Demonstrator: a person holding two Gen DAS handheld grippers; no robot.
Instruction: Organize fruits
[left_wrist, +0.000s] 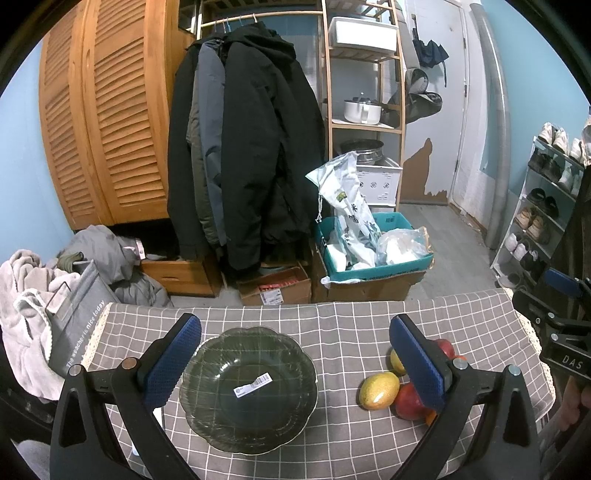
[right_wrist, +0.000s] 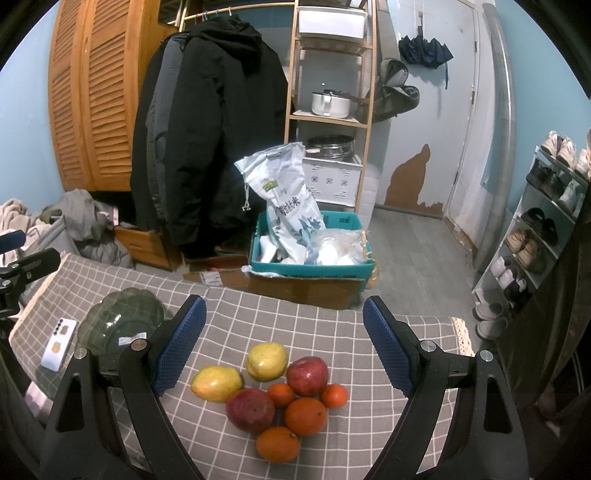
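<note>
Both tongs hang over the checked tablecloth (right_wrist: 258, 317) with fingers spread wide, gripping nothing. The green glass bowl (left_wrist: 249, 387) sits between the left gripper's (left_wrist: 293, 352) blue pads, slightly below them. The fruit pile (right_wrist: 277, 398), mangoes, apples and oranges touching, lies between the right gripper's (right_wrist: 284, 338) fingers, toward their base. A phone (right_wrist: 59, 343) lies left of the bowl.

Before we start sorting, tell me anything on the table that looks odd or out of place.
The glass bowl has a barcode sticker inside it, where fruit would go. A phone lies beside the bowl on the cloth. The fruit pile sits loose on the cloth; nothing looks spilled or damaged.
</note>
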